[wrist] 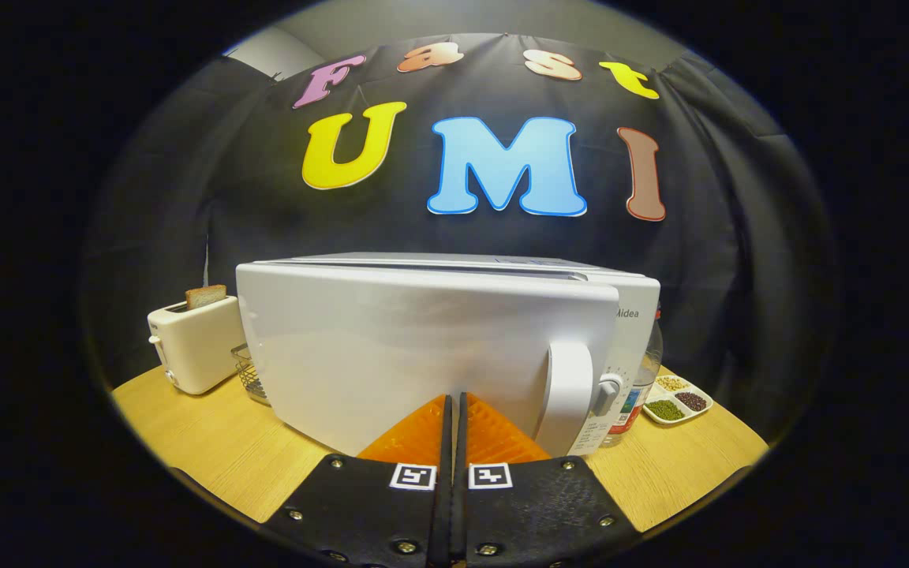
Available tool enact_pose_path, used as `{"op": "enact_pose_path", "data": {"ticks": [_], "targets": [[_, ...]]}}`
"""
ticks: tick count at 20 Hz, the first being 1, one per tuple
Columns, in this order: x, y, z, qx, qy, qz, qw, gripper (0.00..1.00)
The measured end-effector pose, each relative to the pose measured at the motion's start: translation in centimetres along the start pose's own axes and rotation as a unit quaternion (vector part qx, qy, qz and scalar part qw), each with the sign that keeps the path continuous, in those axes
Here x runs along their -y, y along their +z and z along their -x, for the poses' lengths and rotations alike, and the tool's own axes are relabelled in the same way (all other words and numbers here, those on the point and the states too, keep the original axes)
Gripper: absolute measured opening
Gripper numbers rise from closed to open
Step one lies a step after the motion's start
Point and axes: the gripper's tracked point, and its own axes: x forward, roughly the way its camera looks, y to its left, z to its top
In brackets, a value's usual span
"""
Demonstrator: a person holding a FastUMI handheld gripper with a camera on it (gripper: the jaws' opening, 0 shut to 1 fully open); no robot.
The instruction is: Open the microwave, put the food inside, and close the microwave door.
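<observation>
Clearly, at this moment my gripper (451,402) had its two fingers pressed together with nothing held between them, only a thin dark slit from the base to the tips. The tips stood against, or almost against, the lower middle of the white microwave door (423,355); I could not tell if they really touched it. The door was not flush with the microwave (636,331): a gap showed along its top edge, and the side with the handle stood forward of the control panel, so I judged it was nearly closed but not latched. The vertical handle (569,390) was to the right of my fingers, just beside the round knob (608,393). Since the hinge side seemed to be at the far left, a straight push forward, given nearer to the handle than to the hinge, would be what the closing needs. I could not see the food; the door hid the inside. On the wooden table (210,450) a toaster (194,343) with a slice of bread (206,297) stood left of the microwave, with a wire basket (249,375) between them. To the right, partly behind the microwave, were a bottle (644,379) and a divided dish of beans (677,401).
</observation>
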Motion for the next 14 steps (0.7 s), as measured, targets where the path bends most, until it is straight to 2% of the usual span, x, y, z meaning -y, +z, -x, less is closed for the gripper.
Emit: {"op": "enact_pose_path", "data": {"ticks": [5, 8, 11, 14], "targets": [[0.7, 0.5, -2.8, -0.004, -0.022, 0.002, 1.0, 0.01], [0.5, 0.7, -3.4, -0.01, -0.027, -0.02, 0.999, 0.01], [0.4, 0.2, -3.8, -0.017, -0.018, -0.019, 1.0, 0.04], [0.4, 0.6, -4.1, -0.018, -0.028, -0.012, 0.999, 0.08]]}}
